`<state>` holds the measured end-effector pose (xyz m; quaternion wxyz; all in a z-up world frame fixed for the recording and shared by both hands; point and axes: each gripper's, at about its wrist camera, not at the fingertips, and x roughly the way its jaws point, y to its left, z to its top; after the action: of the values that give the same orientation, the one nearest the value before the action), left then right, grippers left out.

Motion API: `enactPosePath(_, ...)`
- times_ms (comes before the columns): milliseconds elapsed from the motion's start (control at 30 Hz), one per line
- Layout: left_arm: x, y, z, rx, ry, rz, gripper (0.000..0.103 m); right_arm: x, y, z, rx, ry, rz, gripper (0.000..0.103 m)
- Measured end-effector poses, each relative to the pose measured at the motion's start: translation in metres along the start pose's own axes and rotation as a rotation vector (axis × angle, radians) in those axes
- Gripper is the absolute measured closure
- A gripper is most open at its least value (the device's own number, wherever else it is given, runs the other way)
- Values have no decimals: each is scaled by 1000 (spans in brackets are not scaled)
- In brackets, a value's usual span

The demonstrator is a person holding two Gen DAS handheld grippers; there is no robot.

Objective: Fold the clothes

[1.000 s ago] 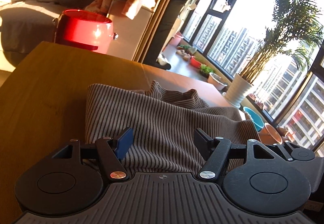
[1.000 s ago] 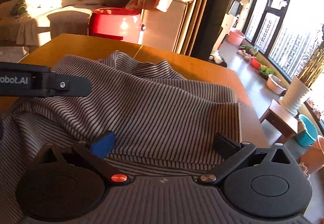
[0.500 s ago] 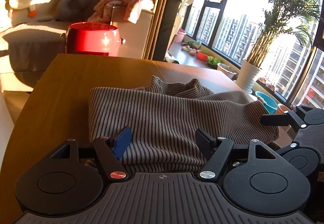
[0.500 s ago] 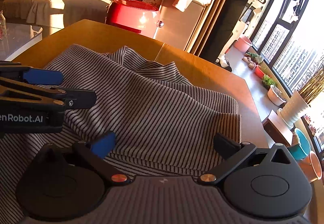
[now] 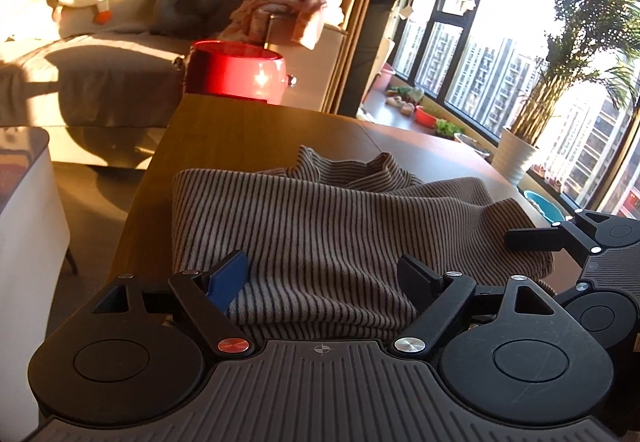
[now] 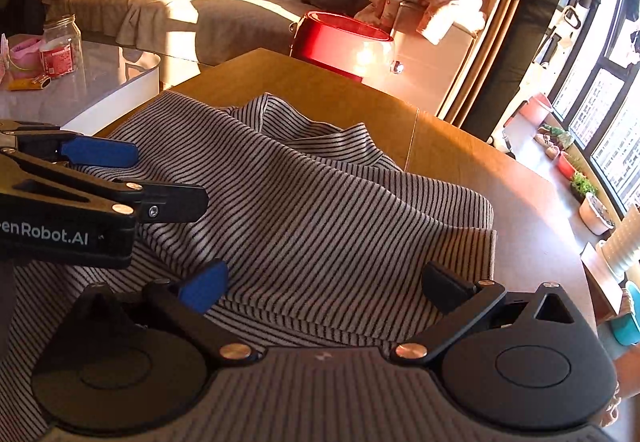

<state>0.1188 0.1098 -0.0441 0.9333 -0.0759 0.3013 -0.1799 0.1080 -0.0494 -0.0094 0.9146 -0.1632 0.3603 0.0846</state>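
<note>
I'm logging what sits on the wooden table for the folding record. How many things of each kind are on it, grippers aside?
Striped garment: 1
Other items on the wooden table: 0
Total: 1

Both grippers side by side at the desk's near edge, pointing toward its far edge. L gripper (image 5: 322,276): fingers (image 5: 228,276) wide apart, nothing between them, held low & level. R gripper (image 6: 324,282): fingers (image 6: 202,284) also spread wide, nothing clamped. In R view the L gripper (image 6: 132,178) shows side-on at left, fingers parted.
</note>
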Motion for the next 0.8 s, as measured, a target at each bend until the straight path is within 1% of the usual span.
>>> enactPosePath(200, 0, -4, 1, 7, 2, 3, 14, 2, -6, -2, 27, -1, 17, 0)
enactPosePath(267, 2, -6, 1, 12, 5, 7, 11, 3, -8, -2, 31, -4, 25, 0)
enactPosePath(367, 7, -9, 3, 20, 10, 14, 9, 3, -18, -1, 36, -14, 59, 0)
enactPosePath(400, 8, -10, 4, 14, 9, 14, 9, 1, -26, -1, 45, -32, 71, 0)
enactPosePath(467, 11, -6, 7, -37, 4, 1, 8, -5, -43, -1, 62, -74, 84, 0)
enactPosePath(533, 14, -8, 8, -27, 5, 8, 8, -14, -59, -3, 93, -156, 23, 0)
enactPosePath(567, 15, -9, 8, -21, 6, 12, 8, -18, -68, -2, 135, -182, 3, 1)
enactPosePath(600, 15, -11, 8, -14, 7, 15, 8, -20, -78, 0, 182, -195, 10, 6)
enactPosePath(633, 15, -11, 8, -10, 7, 17, 8, -20, -87, 0, 229, -204, 42, 19)
enactPosePath(667, 15, -10, 8, -14, 7, 15, 8, -18, -94, 1, 267, -204, 61, 26)
enactPosePath(700, 15, -10, 8, -17, 6, 14, 8, -12, -98, 0, 281, -186, 52, 37)
enactPosePath(800, 15, -11, 7, -11, 5, 20, 8, 10, -108, -1, 321, -122, 16, 38)
